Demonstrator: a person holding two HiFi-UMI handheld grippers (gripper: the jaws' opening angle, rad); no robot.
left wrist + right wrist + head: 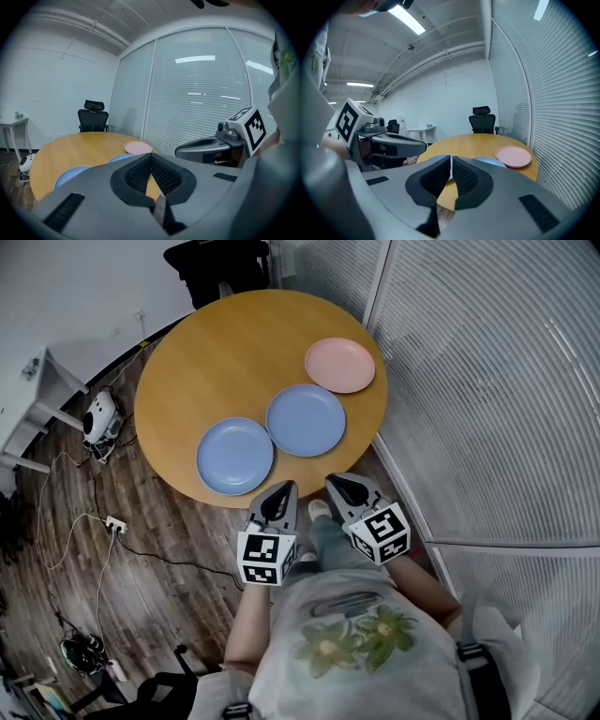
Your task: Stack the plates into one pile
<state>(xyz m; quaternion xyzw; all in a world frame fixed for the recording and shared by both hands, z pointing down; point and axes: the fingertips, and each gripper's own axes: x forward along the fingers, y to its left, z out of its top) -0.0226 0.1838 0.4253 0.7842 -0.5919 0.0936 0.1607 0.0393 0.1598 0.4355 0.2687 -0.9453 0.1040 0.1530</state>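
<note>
Three plates lie apart on the round wooden table: a blue plate near the front edge, a second blue plate in the middle, and a pink plate at the far right. My left gripper and right gripper hover side by side just short of the table's near edge, both shut with nothing in them. In the left gripper view the pink plate shows beyond the closed jaws. The right gripper view has the pink plate at the right, and a blue plate nearer.
A black office chair stands beyond the table. A slatted glass wall runs close along the table's right side. Cables and a power strip lie on the wooden floor at the left, beside a small white table.
</note>
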